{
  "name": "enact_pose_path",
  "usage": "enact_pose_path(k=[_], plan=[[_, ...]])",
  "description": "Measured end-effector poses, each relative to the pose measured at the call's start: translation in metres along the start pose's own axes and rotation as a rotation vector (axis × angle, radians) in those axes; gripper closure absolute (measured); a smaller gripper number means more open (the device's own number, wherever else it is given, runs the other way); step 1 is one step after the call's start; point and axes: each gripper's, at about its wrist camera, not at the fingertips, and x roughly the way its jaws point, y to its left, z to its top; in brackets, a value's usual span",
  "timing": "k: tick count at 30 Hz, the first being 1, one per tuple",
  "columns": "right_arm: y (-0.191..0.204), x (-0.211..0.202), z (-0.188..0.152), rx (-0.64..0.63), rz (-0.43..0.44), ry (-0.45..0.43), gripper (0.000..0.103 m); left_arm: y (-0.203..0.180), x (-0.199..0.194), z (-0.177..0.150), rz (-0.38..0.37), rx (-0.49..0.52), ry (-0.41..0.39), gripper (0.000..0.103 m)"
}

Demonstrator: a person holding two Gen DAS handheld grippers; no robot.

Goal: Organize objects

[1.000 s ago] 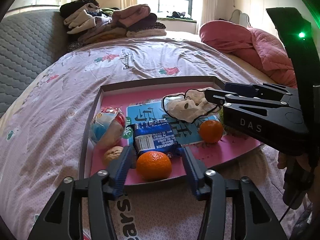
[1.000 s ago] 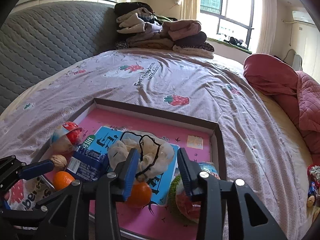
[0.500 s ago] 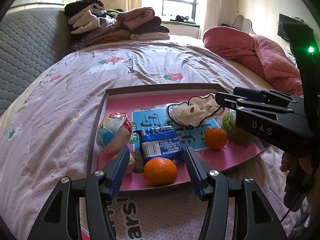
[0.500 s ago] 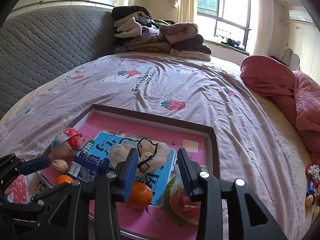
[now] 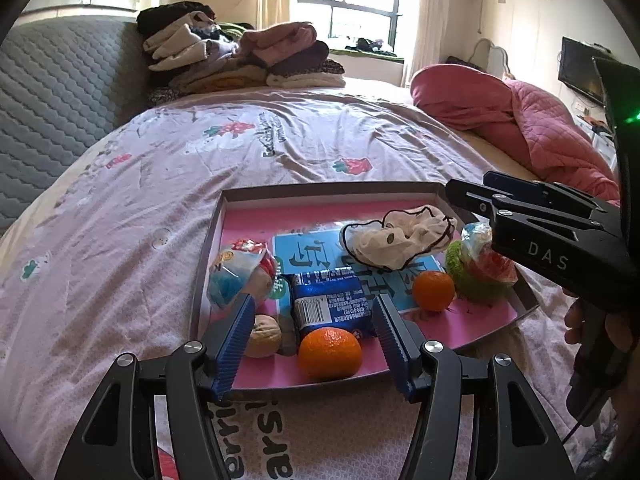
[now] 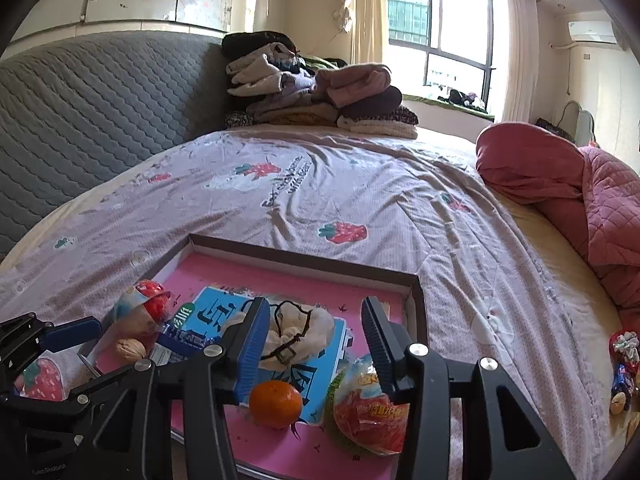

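On the bed [image 5: 320, 152], a shallow pink-floored tray [image 5: 460, 334] holds the task's things: two mandarins, a blue packet [image 5: 326, 300], a walnut [image 5: 262, 336], a wrapped snack [image 5: 240, 272], a crumpled cloth [image 5: 400, 236] and a green-and-red bagged item [image 6: 370, 408]. The left gripper [image 5: 314, 344] hovers at the tray's near rim, its jaws released and just now widening, bracketing the near mandarin [image 5: 330, 354] without touching it. The right gripper [image 6: 314, 346] hangs over the cloth and the far mandarin [image 6: 276, 398], jaws likewise empty and just now spreading. Probable hazards: a round mandarin rolling away from an off-centre pinch; a jaw catching the tray rim and tipping the tray on the soft bedding; the two grippers, near each other, colliding.
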Motion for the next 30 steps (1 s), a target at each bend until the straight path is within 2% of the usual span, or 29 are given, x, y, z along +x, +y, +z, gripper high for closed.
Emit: enact_pose_path(k=[2, 5, 17, 22, 30], plan=[[0.002, -0.005, 0.002, -0.006, -0.004, -0.014, 0.053, 0.000, -0.003, 0.002, 0.002, -0.001, -0.009, 0.040], [0.004, -0.012, 0.004, -0.011, -0.002, -0.031, 0.048, 0.001, -0.006, 0.003, 0.017, -0.008, -0.017, 0.033], [0.015, -0.036, 0.005, -0.028, -0.013, -0.071, 0.041, 0.005, -0.027, 0.009, 0.093, -0.032, -0.047, 0.029], [0.019, -0.050, 0.003, -0.030, -0.020, -0.088, 0.036, 0.002, -0.039, 0.009, 0.101, -0.034, -0.062, 0.029], [0.018, -0.072, -0.008, 0.006, -0.017, -0.091, 0.035, -0.003, -0.059, 0.001, 0.114, -0.031, -0.071, 0.029]])
